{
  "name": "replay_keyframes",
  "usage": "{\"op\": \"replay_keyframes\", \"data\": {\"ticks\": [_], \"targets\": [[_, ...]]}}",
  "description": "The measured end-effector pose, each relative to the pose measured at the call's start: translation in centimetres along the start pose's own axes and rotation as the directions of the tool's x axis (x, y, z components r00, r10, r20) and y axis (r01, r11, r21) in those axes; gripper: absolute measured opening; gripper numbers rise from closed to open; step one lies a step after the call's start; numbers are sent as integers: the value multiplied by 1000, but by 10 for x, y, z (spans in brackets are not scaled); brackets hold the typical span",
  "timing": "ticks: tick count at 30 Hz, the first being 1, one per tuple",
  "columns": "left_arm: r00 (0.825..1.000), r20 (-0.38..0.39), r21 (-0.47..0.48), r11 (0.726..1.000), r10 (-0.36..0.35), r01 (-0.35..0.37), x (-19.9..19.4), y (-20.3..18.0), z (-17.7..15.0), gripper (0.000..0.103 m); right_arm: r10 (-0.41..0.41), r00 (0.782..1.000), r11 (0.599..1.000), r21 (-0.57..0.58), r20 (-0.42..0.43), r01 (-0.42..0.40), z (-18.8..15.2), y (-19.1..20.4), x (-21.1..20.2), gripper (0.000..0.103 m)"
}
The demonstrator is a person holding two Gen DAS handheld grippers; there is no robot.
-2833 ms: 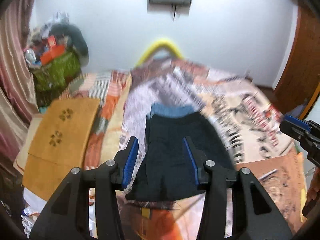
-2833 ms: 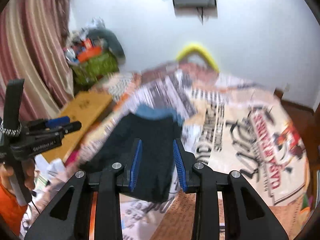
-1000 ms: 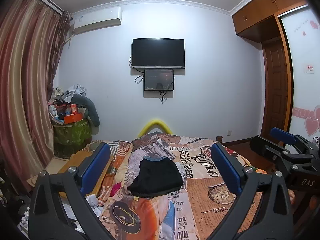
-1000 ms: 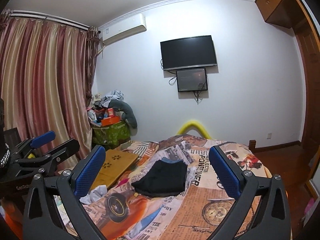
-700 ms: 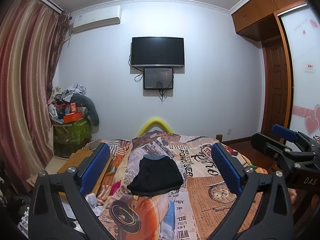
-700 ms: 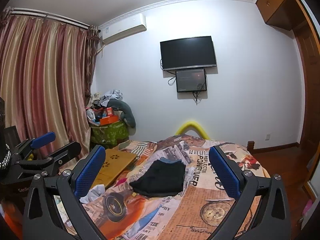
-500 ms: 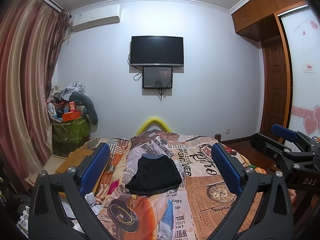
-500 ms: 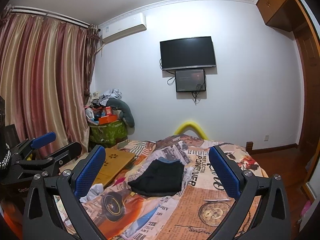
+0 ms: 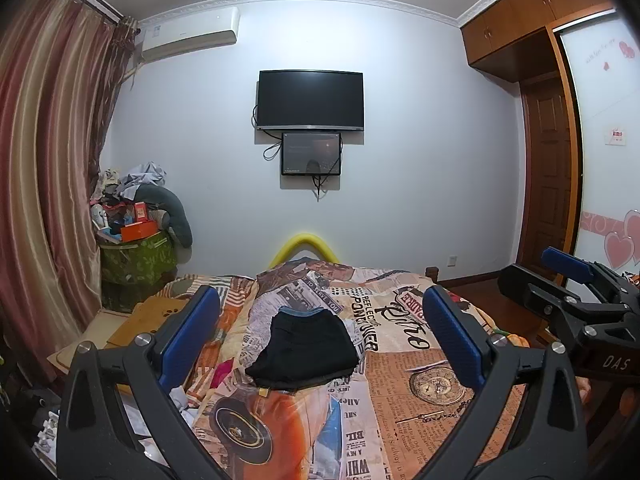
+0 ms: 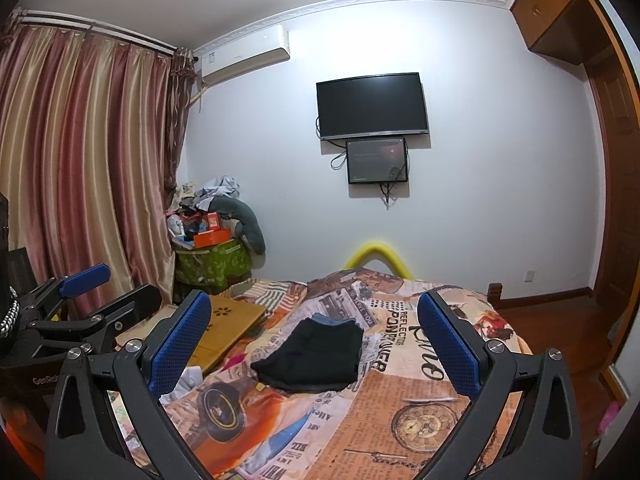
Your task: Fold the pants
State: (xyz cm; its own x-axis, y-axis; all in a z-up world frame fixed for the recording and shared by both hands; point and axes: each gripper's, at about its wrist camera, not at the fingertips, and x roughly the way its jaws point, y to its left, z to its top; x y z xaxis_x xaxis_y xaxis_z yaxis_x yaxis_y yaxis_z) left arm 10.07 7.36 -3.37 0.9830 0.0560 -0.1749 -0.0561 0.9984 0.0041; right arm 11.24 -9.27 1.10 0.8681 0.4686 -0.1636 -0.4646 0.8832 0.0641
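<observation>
Though far apart, empty grippers (image 9: 320, 336) (image 10: 314, 340).

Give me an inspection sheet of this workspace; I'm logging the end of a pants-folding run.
Surface: bed under a newspaper-print cover.
Job's things: black pants folded compactly on the cover, blue waistband at the far edge.
Clutter: wooden lap tray at the bed's left; piled green bin.
Grippers: left claw and right claw open, empty.
Cables: loose cords below the TV.
Surroundings: curtains, air conditioner, wardrobe.
</observation>
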Motion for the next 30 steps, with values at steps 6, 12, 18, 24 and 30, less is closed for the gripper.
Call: {"op": "replay_keyframes", "data": {"ticks": [6, 12, 18, 24, 30], "targets": [[1000, -1, -1, 1000, -5, 5, 1, 0, 1, 102, -2, 1000, 1000, 3, 1, 2, 1, -1, 0, 103], [1000, -1, -4, 1000, -16, 16, 1, 1, 1, 102, -2, 1000, 1000, 4, 2, 2, 1, -1, 0, 103], [999, 0, -3, 999, -34, 34, 0, 1, 1, 102, -4, 1000, 1000, 1, 6, 4, 4, -2, -1, 103], [999, -11, -15, 999, -42, 42, 1, 3, 0, 102, -3, 1000, 1000, 2, 7, 3, 4, -3, -1, 103], [999, -18, -22, 998, -51, 51, 1, 3, 1, 102, -1, 1000, 1000, 4, 7, 1, 5, -4, -1, 103]]}}
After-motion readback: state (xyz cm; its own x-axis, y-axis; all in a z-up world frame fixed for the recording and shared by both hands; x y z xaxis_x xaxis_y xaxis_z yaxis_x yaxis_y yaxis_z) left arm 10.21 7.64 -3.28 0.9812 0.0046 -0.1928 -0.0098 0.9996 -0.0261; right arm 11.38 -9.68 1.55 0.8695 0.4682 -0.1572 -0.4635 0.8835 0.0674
